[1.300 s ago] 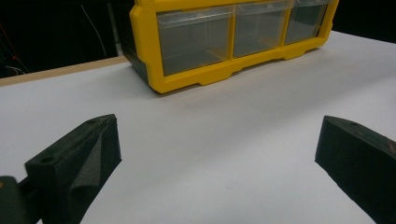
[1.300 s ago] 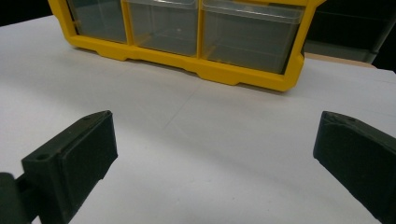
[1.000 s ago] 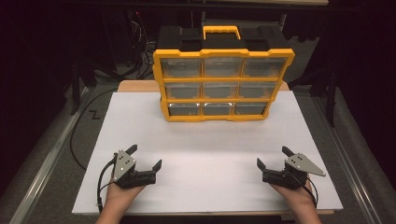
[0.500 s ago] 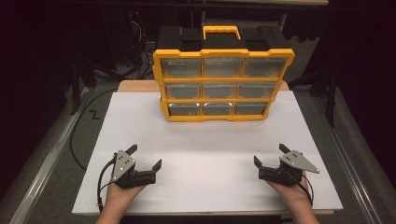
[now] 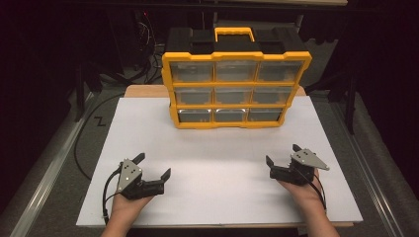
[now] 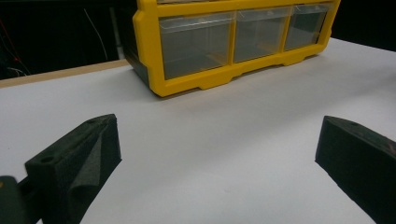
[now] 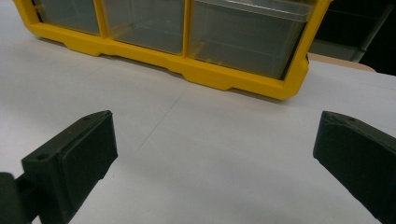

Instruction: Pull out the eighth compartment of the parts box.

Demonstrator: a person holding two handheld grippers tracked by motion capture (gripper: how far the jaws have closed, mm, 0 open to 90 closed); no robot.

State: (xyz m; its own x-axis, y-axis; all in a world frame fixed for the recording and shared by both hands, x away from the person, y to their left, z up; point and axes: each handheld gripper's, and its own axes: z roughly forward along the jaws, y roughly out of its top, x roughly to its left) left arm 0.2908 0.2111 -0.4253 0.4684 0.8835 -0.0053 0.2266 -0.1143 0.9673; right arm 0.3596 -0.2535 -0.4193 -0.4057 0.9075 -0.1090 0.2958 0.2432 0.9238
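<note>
We have both grippers low at the near edge of the white board [image 5: 148,123], jaws spread wide and holding nothing. The left gripper [image 5: 154,165] sits at the near left, the right gripper [image 5: 282,154] at the near right, well apart from each other.

The organizer [image 5: 237,89] stands upright ahead of both sets of fingers, at the far side of the board. Its long axis runs left to right across our front, three rows of three clear drawers facing us, a yellow handle [image 5: 234,31] on top.

From the left gripper's fingers [image 6: 74,163] the organizer [image 6: 224,42] lies ahead and off to the right; we look at its bottom row of drawers and its left corner. From the right gripper's fingers [image 7: 70,158] the organizer [image 7: 187,46] lies ahead and off to the left, its right corner nearest.

In the high view the right gripper appears slightly farther forward, so we judge it a little nearer the organizer, though neither is close; bare board lies between fingers and drawers. Any reach for a drawer, we judge, calls for a move straight forward and inward, toward the bottom row first, since that row sits level with the jaws.
</note>
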